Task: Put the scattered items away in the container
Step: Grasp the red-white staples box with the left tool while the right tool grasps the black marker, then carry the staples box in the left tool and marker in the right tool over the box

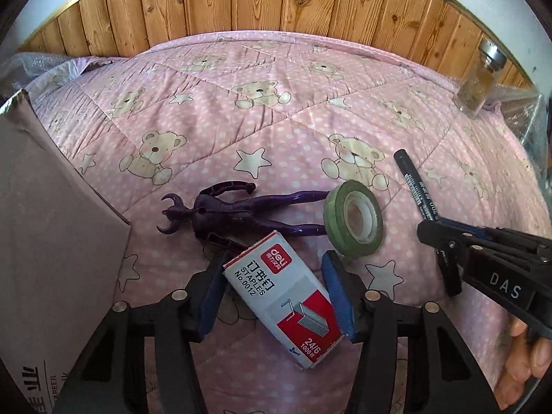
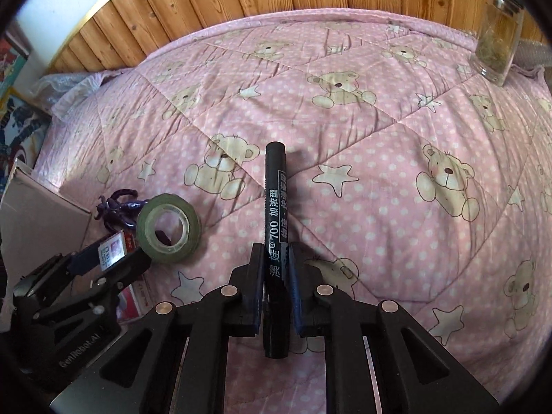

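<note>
My left gripper (image 1: 276,265) is shut on a red and white staples box (image 1: 279,296), which lies slanted between the blue pads on the pink quilt (image 1: 276,120). Just beyond it lie a purple toy figure (image 1: 238,210) and a green tape roll (image 1: 352,220). My right gripper (image 2: 276,265) is shut on a black marker (image 2: 274,200) that points forward, held above the quilt (image 2: 379,158). The right wrist view shows the left gripper (image 2: 110,258) with the staples box (image 2: 110,252), the tape roll (image 2: 169,227) and the toy figure (image 2: 117,207). A cardboard box (image 1: 51,241) stands at the left.
A glass jar (image 1: 479,82) with a metal lid stands at the quilt's far right corner, also in the right wrist view as the jar (image 2: 496,41). A wooden wall (image 1: 276,3) runs behind. A hand (image 1: 528,355) holds the right gripper (image 1: 438,238). The cardboard box (image 2: 41,214) sits by the quilt's left edge.
</note>
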Motion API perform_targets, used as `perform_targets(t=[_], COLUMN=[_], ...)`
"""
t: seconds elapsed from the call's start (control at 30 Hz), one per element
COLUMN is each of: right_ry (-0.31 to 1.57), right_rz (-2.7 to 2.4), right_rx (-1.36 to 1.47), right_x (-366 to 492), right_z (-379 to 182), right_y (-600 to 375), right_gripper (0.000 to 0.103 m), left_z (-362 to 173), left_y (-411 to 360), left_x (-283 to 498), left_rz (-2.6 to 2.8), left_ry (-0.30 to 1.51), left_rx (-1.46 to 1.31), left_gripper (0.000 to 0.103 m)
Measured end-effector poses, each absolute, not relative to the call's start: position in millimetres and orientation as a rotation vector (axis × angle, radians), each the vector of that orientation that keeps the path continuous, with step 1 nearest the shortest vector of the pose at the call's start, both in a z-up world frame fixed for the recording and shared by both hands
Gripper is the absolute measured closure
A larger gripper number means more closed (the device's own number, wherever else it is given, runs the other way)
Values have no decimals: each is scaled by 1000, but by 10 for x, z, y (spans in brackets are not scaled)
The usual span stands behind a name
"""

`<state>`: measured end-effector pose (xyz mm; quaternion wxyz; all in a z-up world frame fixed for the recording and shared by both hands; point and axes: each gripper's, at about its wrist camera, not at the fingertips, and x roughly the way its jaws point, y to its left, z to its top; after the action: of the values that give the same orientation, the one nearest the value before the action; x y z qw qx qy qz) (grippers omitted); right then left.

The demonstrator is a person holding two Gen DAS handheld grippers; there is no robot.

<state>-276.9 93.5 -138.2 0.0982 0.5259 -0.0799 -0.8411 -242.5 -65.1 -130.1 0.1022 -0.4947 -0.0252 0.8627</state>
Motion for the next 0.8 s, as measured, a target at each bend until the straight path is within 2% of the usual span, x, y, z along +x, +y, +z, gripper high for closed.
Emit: perform_targets(t=[0.03,0.2,0.8], right_ry=[-260,-359,-461], right_rz=[-2483,-2477,-2430], right_rx=[1551,1513,1528], right_x=[-2765,-2641,-1764], right_z=[-1381,-1239,-1085], right_y=[951,1010,695], right_gripper=[90,90,90], left_z=[-1271,-1127,-803], left_y=[-729,-959,-1091], left_x=[-2428,-2369,-1747], left_rz=[2535,2495,2431], left_ry=[-142,-276,-316], left_rx=[-1445,-1396,-1363], left_gripper=[57,58,58])
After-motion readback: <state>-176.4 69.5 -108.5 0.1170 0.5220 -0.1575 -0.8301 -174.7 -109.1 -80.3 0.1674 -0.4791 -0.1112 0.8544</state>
